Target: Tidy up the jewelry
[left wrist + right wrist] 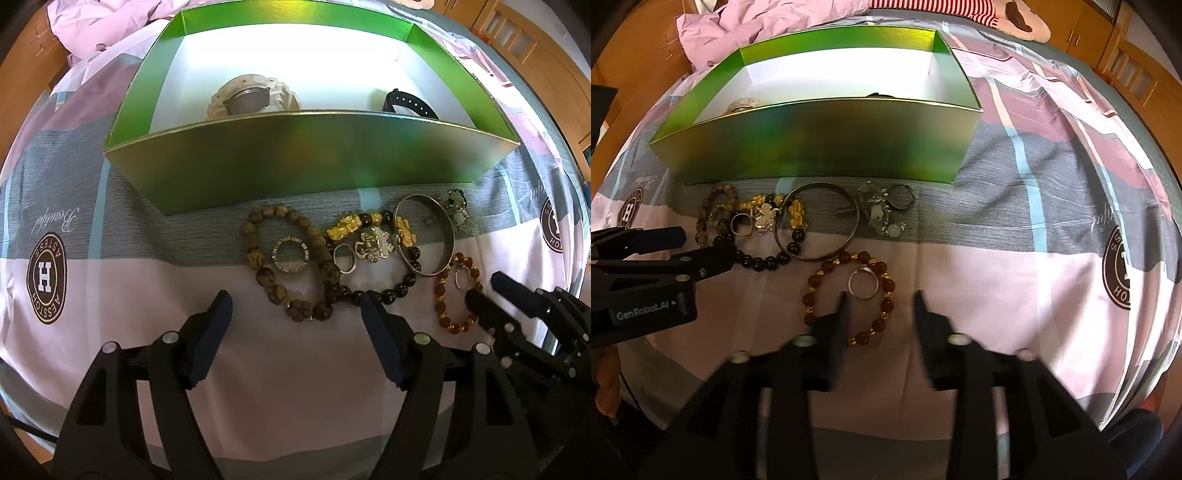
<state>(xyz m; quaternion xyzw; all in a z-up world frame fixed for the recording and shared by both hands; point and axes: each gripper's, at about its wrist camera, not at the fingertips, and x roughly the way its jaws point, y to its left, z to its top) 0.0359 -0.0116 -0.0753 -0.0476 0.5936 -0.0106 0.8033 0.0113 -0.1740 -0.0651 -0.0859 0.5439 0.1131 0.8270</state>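
Observation:
A green box [314, 155] [820, 140] stands on the bedsheet with a white watch [251, 98] and a black watch [408, 103] inside. Jewelry lies in front of it: a brown bead bracelet [291, 258], a silver ring [291, 255], a black-and-gold bead bracelet [380, 254], a silver bangle [424, 236] [820, 221], an amber bead bracelet [456, 291] [849, 295] around a ring [863, 283]. My left gripper [295, 314] [701, 245] is open and empty just before the brown bracelet. My right gripper [881, 314] [484, 291] is open over the amber bracelet.
A pale green charm piece [882, 210] lies right of the bangle. Crumpled pink fabric [757, 22] lies behind the box. Wooden furniture [1126, 66] borders the bed at the right. The patterned sheet [1034, 277] extends to the right.

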